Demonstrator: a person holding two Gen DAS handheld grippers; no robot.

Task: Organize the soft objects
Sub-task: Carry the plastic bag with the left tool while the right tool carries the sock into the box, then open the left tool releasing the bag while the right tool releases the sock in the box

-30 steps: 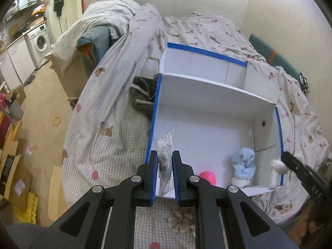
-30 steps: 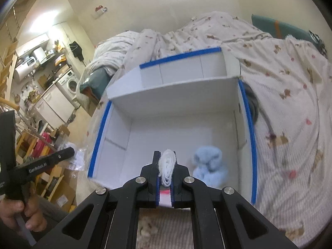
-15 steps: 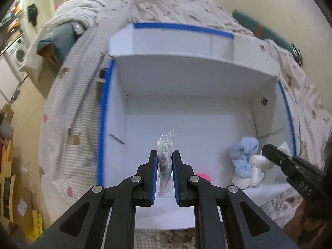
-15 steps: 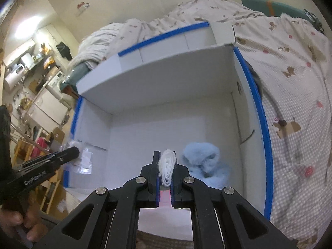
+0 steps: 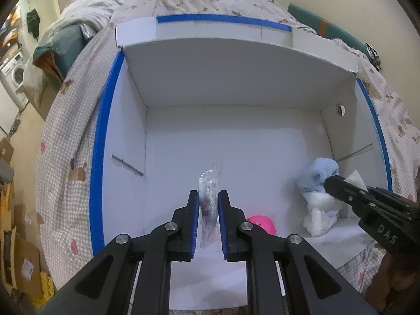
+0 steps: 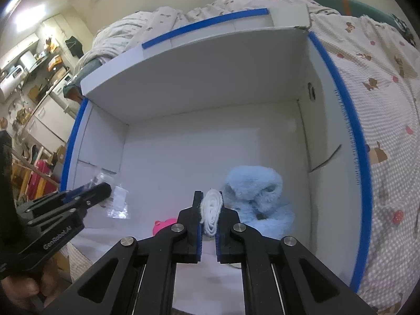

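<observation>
A white box with blue-taped edges (image 5: pixel 105 141) (image 6: pixel 341 99) lies open on the bed. My left gripper (image 5: pixel 208 204) is shut on a clear plastic packet (image 5: pixel 210 183) and holds it inside the box; the packet also shows in the right wrist view (image 6: pixel 118 202). My right gripper (image 6: pixel 208 204) is shut on a white fluffy soft object (image 6: pixel 211 212), low in the box beside a light blue plush toy (image 6: pixel 254 194) (image 5: pixel 317 178). A pink soft toy (image 5: pixel 262 224) (image 6: pixel 164 224) lies on the box floor between the grippers.
The bed is covered with a patterned quilt (image 6: pixel 380 78) and a heap of bedding (image 5: pixel 86 8) at the back. A washing machine (image 5: pixel 15 76) and cardboard boxes (image 5: pixel 18 249) stand on the floor to the left. A teal cushion (image 5: pixel 328 29) lies at the wall.
Both grippers have moved forward and down into the box with their objects still held. The box fills more of both views and the blue plush is closer to my right gripper.
</observation>
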